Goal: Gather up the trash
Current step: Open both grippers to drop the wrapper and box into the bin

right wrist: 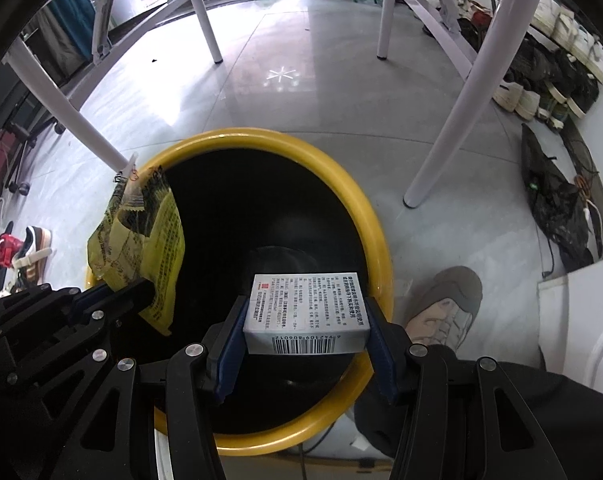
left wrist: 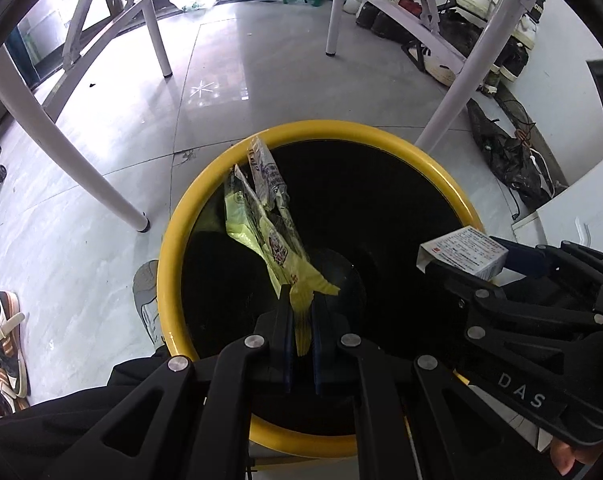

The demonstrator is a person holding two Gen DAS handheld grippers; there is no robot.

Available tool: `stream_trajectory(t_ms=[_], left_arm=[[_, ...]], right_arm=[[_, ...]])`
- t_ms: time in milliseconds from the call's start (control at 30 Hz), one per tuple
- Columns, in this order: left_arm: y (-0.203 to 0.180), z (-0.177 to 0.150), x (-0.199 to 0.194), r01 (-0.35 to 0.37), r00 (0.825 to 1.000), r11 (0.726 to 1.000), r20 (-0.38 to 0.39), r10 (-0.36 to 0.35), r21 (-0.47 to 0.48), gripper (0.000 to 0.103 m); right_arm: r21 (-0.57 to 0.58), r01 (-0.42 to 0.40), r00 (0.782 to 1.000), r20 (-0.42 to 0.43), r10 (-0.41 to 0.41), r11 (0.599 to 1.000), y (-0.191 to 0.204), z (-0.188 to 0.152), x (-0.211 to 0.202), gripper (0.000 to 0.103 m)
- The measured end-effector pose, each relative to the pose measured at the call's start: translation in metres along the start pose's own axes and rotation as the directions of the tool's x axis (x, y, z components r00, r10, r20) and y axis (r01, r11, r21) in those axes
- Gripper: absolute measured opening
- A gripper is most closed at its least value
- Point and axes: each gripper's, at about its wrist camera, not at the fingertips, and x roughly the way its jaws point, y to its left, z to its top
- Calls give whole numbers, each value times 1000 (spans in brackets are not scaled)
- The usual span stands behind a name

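Trash bin [left wrist: 169, 240] interior looks black, its contents perhaps hidden.

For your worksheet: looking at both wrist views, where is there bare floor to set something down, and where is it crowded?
Bare tiles lie beyond the yellow-rimmed bin, between the white table legs. Crowded: the wall on the right, lined with shoes and a dark bag; more shoes on the left. Both tongs fill the bin mouth, holding a yellow wrapper and a small box.
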Motion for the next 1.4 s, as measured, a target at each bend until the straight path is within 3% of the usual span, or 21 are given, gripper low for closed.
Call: stream_trajectory(t_ms=[1133,1300,1400], left_arm=[[-2,5,5,-33,999,999,31,33,2,4],[0,6,1,-71,996,997,51,71,-7,9],[4,6,-3,-70,995,997,72,72,-22,22]], right_arm=[[4,9,1000,-17,-9,1000,-2,-3,4,54],[26,4,1000,-12,-3,1000,-6,-2,2,55],[33,-4,1000,-7,4,999,-7,-2,0,55]])
